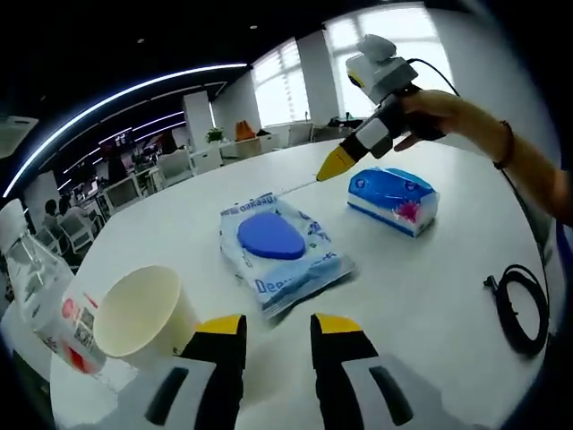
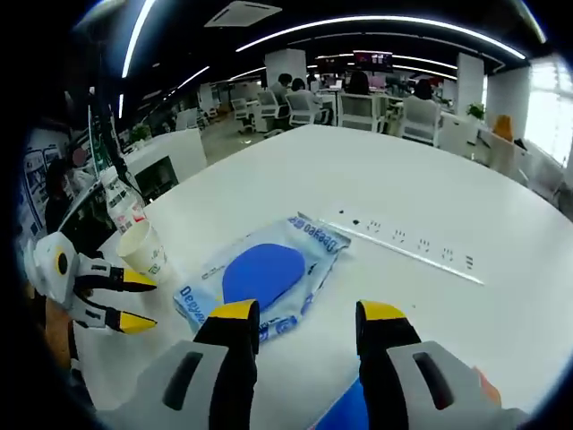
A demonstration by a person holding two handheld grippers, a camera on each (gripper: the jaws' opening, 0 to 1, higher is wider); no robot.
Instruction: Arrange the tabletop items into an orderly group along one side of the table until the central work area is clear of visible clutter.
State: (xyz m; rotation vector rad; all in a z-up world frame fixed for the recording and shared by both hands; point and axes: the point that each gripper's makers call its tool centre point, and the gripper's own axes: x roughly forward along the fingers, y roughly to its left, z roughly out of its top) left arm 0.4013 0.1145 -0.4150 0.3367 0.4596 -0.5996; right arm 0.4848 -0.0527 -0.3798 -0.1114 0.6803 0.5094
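Observation:
My left gripper (image 1: pixel 279 328) stands open at the near edge of the white table (image 1: pixel 430 278), with nothing between its jaws. A cream paper cup (image 1: pixel 143 313) sits just left of it, and a clear water bottle (image 1: pixel 49 305) stands further left. Ahead lies a wet-wipes pack (image 1: pixel 277 246) with a blue lid. Beyond it rests a blue tissue pack (image 1: pixel 394 199). A hand holds my right gripper (image 1: pixel 333 167) above the table near that tissue pack. In the right gripper view, my right gripper (image 2: pixel 307 313) is open over the tissue pack (image 2: pixel 345 412), facing the wipes pack (image 2: pixel 264 273), cup (image 2: pixel 143 249) and left gripper (image 2: pixel 143 302).
A coiled black cable (image 1: pixel 521 309) lies at the table's right edge. A white power strip (image 2: pixel 403 240) runs across the table beyond the wipes. The bottle (image 2: pixel 121 206) stands at the table's edge behind the cup. Office chairs and desks fill the room beyond.

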